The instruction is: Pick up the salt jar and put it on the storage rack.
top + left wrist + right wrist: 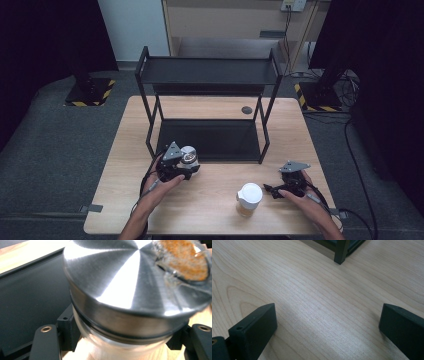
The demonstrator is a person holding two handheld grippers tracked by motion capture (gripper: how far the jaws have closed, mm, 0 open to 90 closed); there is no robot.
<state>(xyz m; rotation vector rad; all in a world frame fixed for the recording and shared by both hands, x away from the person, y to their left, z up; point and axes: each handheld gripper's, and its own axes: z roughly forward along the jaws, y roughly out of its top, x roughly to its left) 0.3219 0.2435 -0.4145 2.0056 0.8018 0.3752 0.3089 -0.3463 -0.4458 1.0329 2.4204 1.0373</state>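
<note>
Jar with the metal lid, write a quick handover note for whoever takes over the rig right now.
Left gripper: shut on the jar with the metal lid, jaws clamped on the glass just under the lid, at the front edge of the black rack's lower shelf.
Right gripper: open, nothing between its jaws, low over the table near the front right.
White-lidded cup: standing on the table, left of the right gripper, untouched.
Done: jar gripped.
Left: probably setting the jar on the rack, then the cup; both shelves look bare so far.
</note>
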